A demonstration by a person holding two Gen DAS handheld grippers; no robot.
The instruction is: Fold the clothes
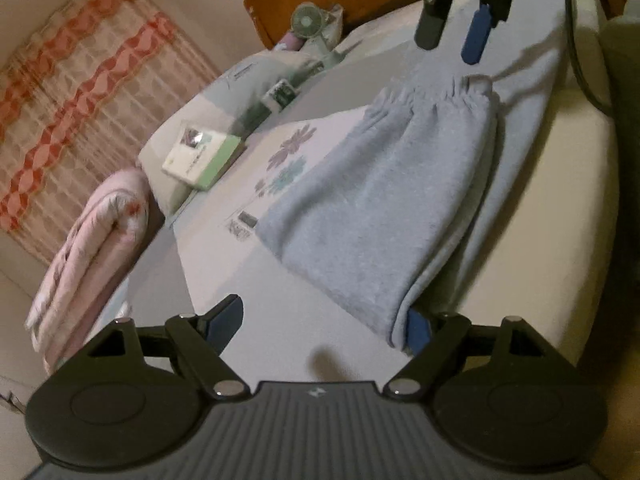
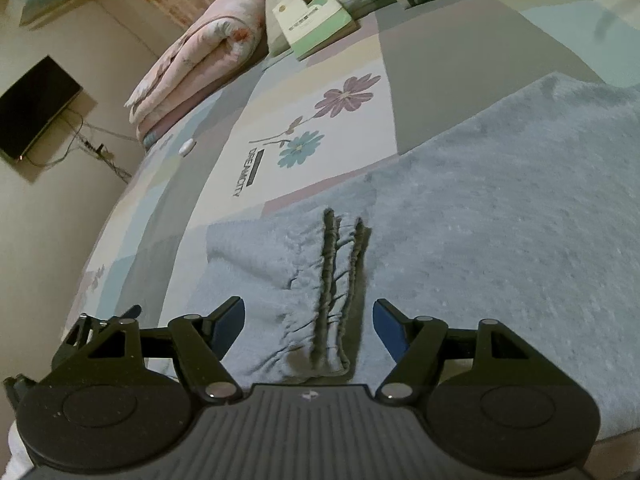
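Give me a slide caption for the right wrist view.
Open right gripper poised over the gathered waistband of light blue fleece pants spread on a floral bedsheet.

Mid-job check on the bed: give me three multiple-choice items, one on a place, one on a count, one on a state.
1. Where does the green-and-white book lie?
A. on a pale pillow beside the folded pink quilt
B. on the light blue fleece garment
C. on the floor

2. How many dark drawstring ends lie on the garment's gathered waistband in the right wrist view?
A. none
B. two
C. five

3. How does the right gripper stand?
A. shut on the book
B. shut on the quilt
C. open, holding nothing

Answers: 1 A, the book rests on the pillow next to the quilt roll. 2 B, two cords lie side by side. 3 C, both blue pads stand wide apart with the cords lying loose between them.
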